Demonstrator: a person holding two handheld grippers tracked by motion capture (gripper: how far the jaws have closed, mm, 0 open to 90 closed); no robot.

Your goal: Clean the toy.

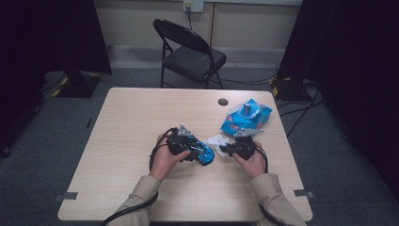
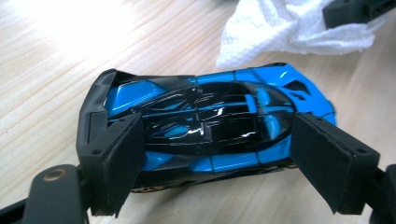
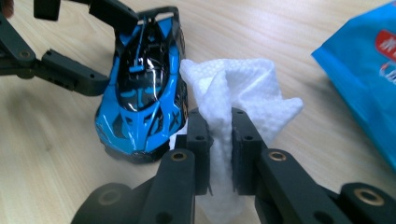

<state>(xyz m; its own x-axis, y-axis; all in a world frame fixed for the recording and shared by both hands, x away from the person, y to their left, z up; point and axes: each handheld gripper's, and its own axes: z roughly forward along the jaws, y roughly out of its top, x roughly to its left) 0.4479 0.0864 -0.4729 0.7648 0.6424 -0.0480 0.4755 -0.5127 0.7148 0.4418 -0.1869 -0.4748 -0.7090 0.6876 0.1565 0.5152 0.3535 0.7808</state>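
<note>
A glossy blue and black toy car (image 2: 210, 93) rests on the wooden table (image 1: 141, 113). My left gripper (image 2: 215, 154) is shut on it, one pad at each end of its body. A crumpled white wipe (image 3: 243, 88) stands pinched upright in my right gripper (image 3: 219, 116), which is shut on it. The wipe touches the car's side (image 3: 144, 79) near its nose. In the high view the left gripper (image 1: 188, 146) and car (image 1: 203, 153) sit at the table's middle. The right gripper (image 1: 226, 149) and the wipe (image 1: 217, 140) are just to their right.
A blue wipes pack (image 1: 247, 117) lies at the table's right, behind my right gripper. A dark round hole (image 1: 223, 101) is near the far edge. A black folding chair (image 1: 190, 52) stands beyond the table.
</note>
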